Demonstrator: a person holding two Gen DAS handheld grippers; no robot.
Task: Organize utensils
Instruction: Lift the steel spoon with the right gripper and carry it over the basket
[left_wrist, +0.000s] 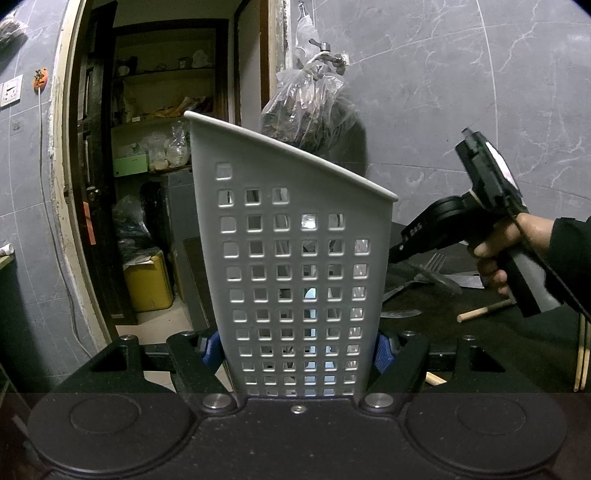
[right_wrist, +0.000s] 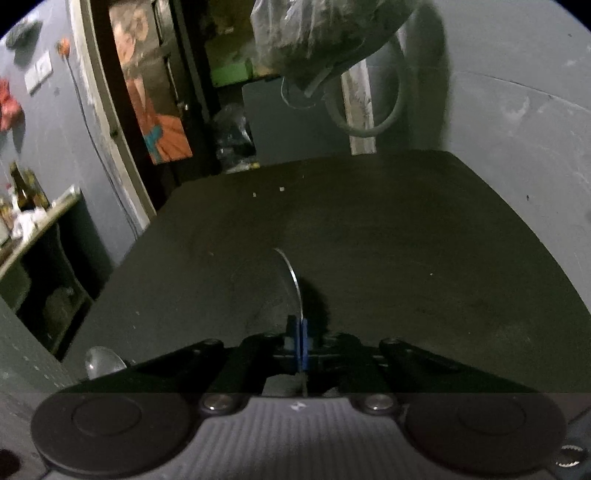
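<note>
Between left tongs (left_wrist: 295, 350), white utensil holder (left_wrist: 295, 236), pinched upright

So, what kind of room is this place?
Probably a home kitchen or utility corner: a tap on the grey tiled wall, a doorway to cluttered storeroom shelves, and a fork lying on the dark table.

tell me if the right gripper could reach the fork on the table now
Probably not yet: the right gripper is shut on a thin metal utensil, so its jaws are taken. The fork lies uncovered just below it on the table.
</note>
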